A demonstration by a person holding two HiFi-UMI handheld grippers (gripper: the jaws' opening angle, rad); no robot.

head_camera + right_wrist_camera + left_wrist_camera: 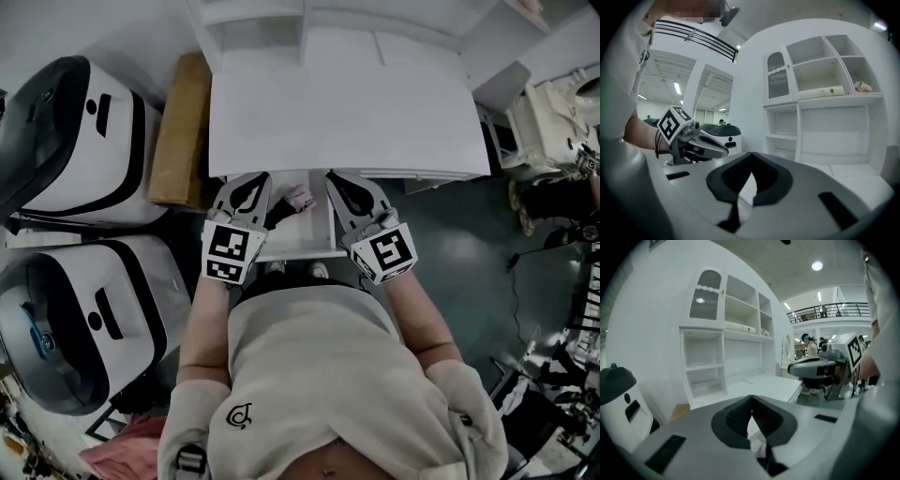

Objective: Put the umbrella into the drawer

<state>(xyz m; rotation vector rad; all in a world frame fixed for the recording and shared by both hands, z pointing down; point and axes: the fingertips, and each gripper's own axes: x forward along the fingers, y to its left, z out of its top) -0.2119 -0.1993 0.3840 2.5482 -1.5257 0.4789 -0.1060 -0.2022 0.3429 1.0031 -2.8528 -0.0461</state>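
The pink umbrella (pixel 299 198) lies in the open drawer (pixel 298 247) below the edge of the white worktop (pixel 347 122), while the left hand-held gripper (pixel 255 178) and the right hand-held gripper (pixel 336 178) hover above it, the 2 pairs of jaws pressed together and holding nothing.

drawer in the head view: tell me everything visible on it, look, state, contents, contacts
The drawer is white, looks like painted board, and stands pulled out from under the front edge of the white desk. Its floor is mostly bare; a dark and pink bundle, probably the umbrella, lies at its back left. The left gripper and right gripper, both shut, cover its sides from above; contact cannot be told.
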